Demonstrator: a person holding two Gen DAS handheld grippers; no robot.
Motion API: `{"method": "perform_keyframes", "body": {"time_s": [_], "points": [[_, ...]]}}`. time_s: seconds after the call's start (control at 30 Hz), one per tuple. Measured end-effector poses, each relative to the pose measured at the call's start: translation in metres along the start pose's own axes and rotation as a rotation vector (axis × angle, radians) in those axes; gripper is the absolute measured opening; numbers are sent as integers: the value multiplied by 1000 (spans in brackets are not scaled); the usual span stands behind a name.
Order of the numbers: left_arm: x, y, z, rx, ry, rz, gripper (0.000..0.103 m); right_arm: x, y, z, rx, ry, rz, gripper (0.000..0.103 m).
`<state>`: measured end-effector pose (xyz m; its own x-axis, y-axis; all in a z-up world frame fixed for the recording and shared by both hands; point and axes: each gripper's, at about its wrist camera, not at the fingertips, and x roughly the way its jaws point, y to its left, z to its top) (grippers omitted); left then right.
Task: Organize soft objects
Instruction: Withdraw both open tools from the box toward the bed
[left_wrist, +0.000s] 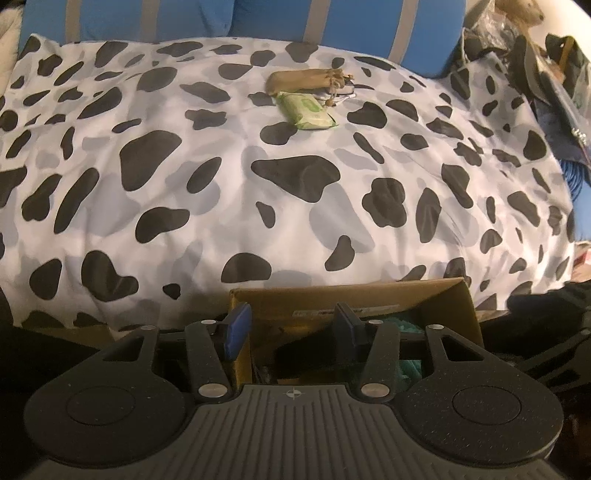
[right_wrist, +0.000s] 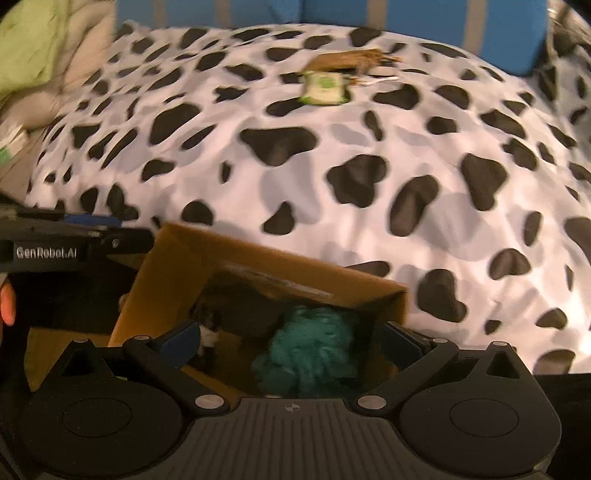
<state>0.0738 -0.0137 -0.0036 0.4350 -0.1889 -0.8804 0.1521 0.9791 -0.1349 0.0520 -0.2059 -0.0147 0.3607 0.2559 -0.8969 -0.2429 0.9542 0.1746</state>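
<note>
The right claw (right_wrist: 291, 341) gapes released above the teal yarn bundle (right_wrist: 310, 347) dropped into the cardboard box (right_wrist: 258, 254) for sorting, while the left claw (left_wrist: 293, 328), half-open, grips nothing.

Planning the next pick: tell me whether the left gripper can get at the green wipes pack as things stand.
Probably yes. The left gripper holds nothing, jaws partly apart, and only bare cow-print duvet separates it from the green wipes pack. A tan drawstring pouch lies against the pack's far side.
</note>
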Motion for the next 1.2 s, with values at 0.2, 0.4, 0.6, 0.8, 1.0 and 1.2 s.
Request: {"method": "perform_keyframes", "body": {"time_s": [0.2,0.4,0.6,0.8,1.0,1.2], "points": [[1,-10,10,21,1,17,49,-8,-15,13,10,-51,-62,103],[3,-18,22,46,-52,27,72,-9,-22,27,17,-108,-101,103],[12,-21,41,113,-82,33,72,0,-35,38,37,-126,-139,103],[25,-20,61,135,-101,24,72,7,-46,54,46,-159,-138,103],[41,-21,84,162,-133,17,72,16,-62,76,46,-198,-118,103],[56,-17,98,178,-155,35,72,22,-75,96,78,-248,-117,103]]}}
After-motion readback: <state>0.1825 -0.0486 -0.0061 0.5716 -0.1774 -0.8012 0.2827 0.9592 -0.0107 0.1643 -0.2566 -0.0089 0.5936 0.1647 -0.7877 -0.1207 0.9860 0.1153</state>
